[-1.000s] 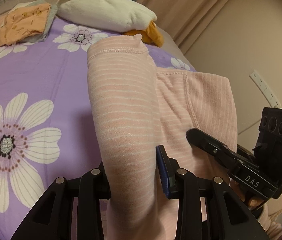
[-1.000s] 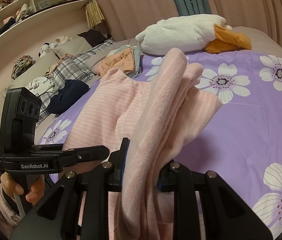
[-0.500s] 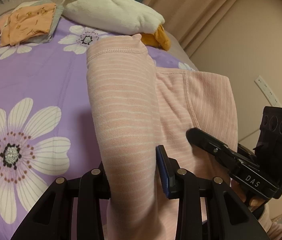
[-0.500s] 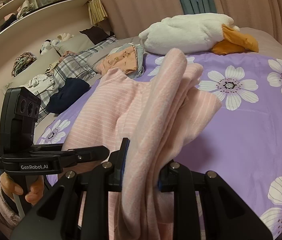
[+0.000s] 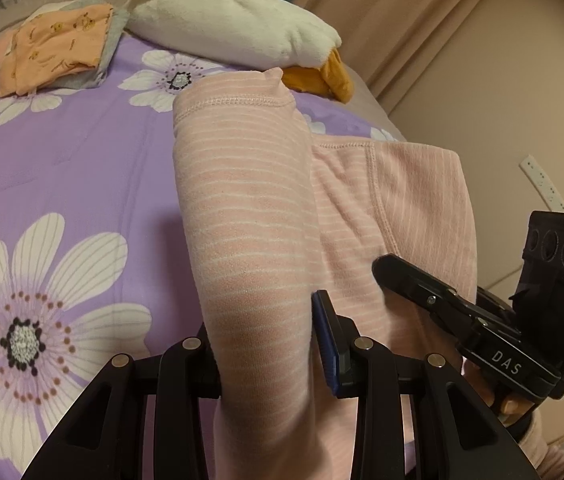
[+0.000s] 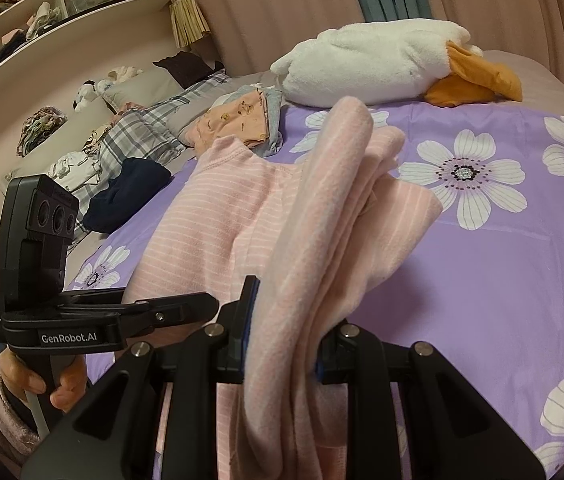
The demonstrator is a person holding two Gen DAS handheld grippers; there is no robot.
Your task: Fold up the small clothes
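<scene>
A pink garment with thin white stripes (image 5: 250, 216) is held up over a purple flowered bedspread (image 5: 62, 168). My left gripper (image 5: 270, 344) is shut on one part of it, which stands up between the fingers with a stitched hem at the top. My right gripper (image 6: 282, 340) is shut on a bunched fold of the same pink garment (image 6: 322, 216). Each gripper shows in the other's view, the right gripper (image 5: 482, 320) at the right and the left gripper (image 6: 122, 316) at the left.
A white and orange plush toy (image 6: 386, 64) lies at the head of the bed. A folded orange garment on grey cloth (image 5: 58, 48) lies beside it. Plaid bedding, a dark garment (image 6: 126, 196) and shelves with clothes (image 6: 42, 40) stand at the left. A wall (image 5: 502, 92) is at the right.
Both grippers keep their hold on the pink garment. The views have shifted slightly, with the plush toy and folded clothes sliding a little to the right in the frames.
</scene>
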